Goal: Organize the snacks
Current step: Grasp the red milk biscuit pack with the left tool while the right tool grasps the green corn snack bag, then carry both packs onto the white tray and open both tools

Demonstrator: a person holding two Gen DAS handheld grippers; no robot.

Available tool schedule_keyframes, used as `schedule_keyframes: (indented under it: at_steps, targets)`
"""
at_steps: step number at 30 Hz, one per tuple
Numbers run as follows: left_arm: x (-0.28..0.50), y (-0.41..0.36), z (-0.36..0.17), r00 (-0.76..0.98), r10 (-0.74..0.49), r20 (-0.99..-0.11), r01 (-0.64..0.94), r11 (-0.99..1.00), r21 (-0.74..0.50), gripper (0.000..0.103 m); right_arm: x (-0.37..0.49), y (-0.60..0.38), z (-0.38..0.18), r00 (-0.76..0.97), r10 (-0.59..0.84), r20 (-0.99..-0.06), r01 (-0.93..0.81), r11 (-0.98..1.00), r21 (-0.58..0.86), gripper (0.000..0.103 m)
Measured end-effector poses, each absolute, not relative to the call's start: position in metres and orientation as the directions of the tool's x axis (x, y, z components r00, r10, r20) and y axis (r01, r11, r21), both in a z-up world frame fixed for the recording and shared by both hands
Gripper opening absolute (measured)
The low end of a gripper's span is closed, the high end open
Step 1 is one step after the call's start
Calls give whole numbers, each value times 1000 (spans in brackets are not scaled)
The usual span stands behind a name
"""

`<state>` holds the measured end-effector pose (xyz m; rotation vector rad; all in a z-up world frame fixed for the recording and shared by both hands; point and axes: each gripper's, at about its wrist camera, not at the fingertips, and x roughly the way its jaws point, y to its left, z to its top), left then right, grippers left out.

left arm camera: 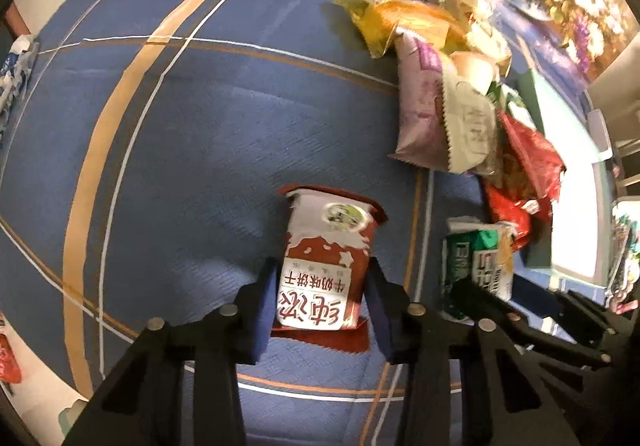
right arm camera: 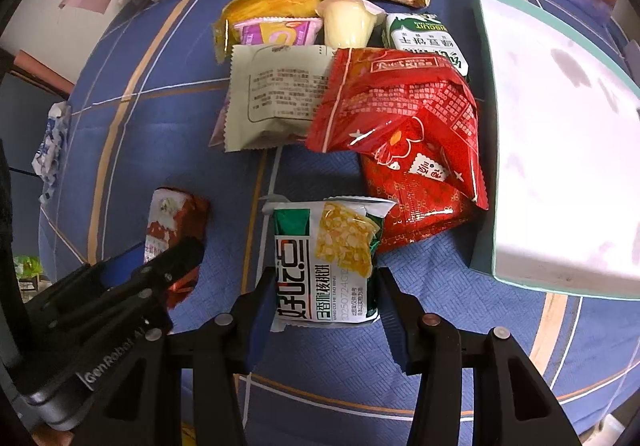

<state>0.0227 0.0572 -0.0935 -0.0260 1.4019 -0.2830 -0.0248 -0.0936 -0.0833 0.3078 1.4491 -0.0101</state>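
Left wrist view showed the left gripper with its two fingers on both sides of a red milk-biscuit packet. The pads seemed to touch the packet's long edges, so I judged it was grasping the packet, though not surely squeezed. The long axis of the packet ran straight ahead, along the fingers, and the packet lay on the blue checked tablecloth.

To the right of the red packet, just beside it, the right gripper stood around a green-and-white walnut-crisp packet. This packet's long axis also pointed forward along the fingers. The blue pads were at its two sides, touching or almost touching; I judged a grasp here as well.

Beyond the walnut-crisp packet lay the pile of other snacks: a cream wrapper, a big red bag, a yellow pack. Farther right stood a white box with teal rim, near the pile. It was probably the place for the snacks, and the right hand was nearer to it. The room was hardly visible.
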Motion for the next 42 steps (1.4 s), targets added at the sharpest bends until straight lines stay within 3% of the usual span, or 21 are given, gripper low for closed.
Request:
schedule_keyframes:
  at_steps: [24, 31, 42]
  targets:
    - [26, 52, -11, 356, -269, -895, 179, 959, -217, 41, -51, -120, 23, 442, 33, -897, 235, 960, 151, 50]
    - [34, 17, 11, 341, -311, -887, 242, 941, -237, 41, -45, -144, 32, 454, 14, -891, 286, 945, 160, 51]
    - [57, -94, 20, 272, -409, -871, 372, 879, -297, 41, -22, -249, 22, 391, -107, -914, 517, 847, 122, 51]
